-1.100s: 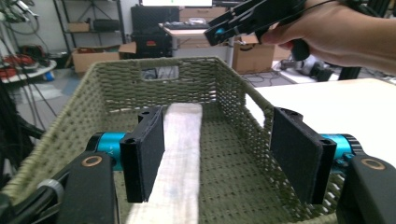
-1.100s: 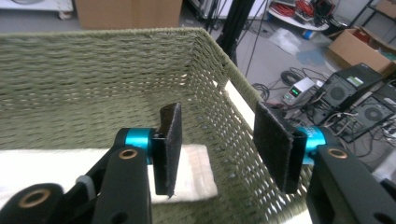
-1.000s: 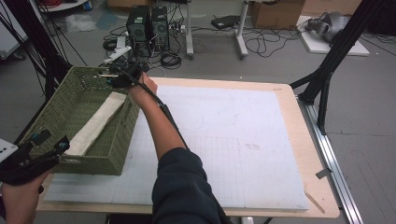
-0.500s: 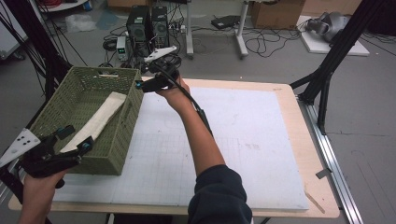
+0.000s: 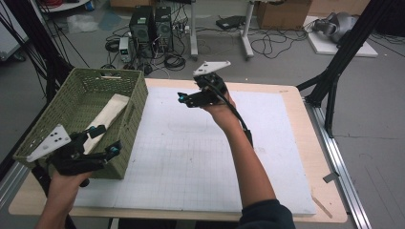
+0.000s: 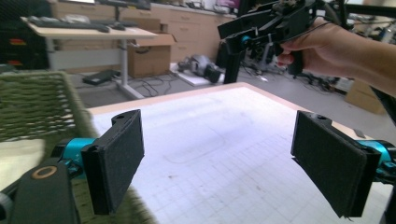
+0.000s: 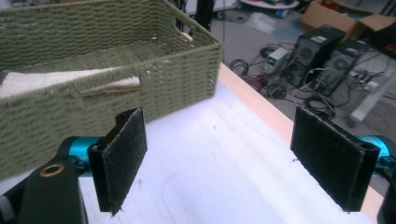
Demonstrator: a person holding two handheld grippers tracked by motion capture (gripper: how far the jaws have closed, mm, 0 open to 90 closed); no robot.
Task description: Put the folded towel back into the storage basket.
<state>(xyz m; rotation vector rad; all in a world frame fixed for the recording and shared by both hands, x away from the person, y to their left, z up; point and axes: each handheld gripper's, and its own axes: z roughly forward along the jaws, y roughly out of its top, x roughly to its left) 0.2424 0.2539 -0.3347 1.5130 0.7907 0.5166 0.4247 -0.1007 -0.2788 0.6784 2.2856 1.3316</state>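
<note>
Item: folded cloth; location: inside the green basket at the surface's left edge. Your left gripper: beside the basket's near corner; fingers just opened wide, nothing between. Your right gripper: raised over the white mat; fingers likewise just spread, empty. Risk, as I judge it: your left fingers catching the wicker rim and dragging the basket off the edge.

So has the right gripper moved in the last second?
Yes. In the high view the right gripper has gone from the basket's far corner out to the right over the white mat, its jaws just opening, with nothing between them.
</note>
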